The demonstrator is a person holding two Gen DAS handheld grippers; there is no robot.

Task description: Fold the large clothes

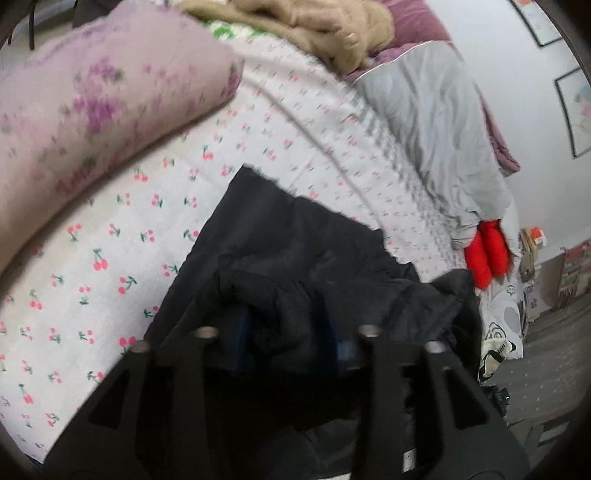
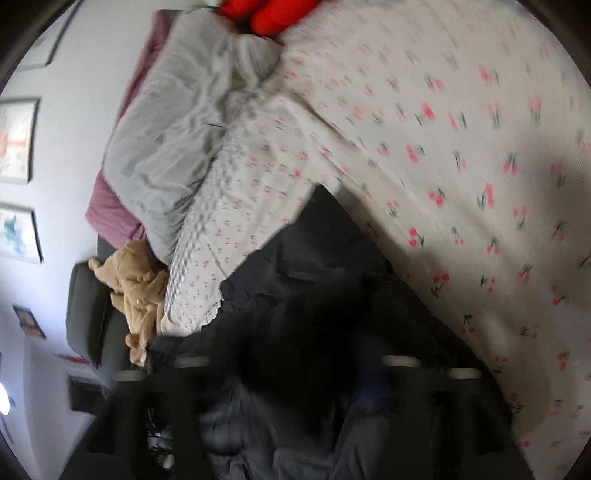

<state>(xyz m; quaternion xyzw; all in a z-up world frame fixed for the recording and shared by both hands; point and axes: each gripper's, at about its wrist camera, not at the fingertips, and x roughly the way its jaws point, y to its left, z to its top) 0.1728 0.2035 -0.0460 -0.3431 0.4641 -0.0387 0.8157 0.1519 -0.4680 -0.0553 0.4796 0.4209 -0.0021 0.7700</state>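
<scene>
While both grippers hover with fingers apart, left gripper (image 1: 286,332) and right gripper (image 2: 295,369) straddle a dark garment (image 1: 295,240) lying on the cherry-print bed (image 1: 110,258); a fold looks just released, so regripping an edge seems next.

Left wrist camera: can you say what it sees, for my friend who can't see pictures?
A dark garment lies bunched on a cherry-print sheet, a fold of it sitting between the open left gripper fingers. A floral pillow is at upper left, a tan garment and grey quilt behind.
</scene>
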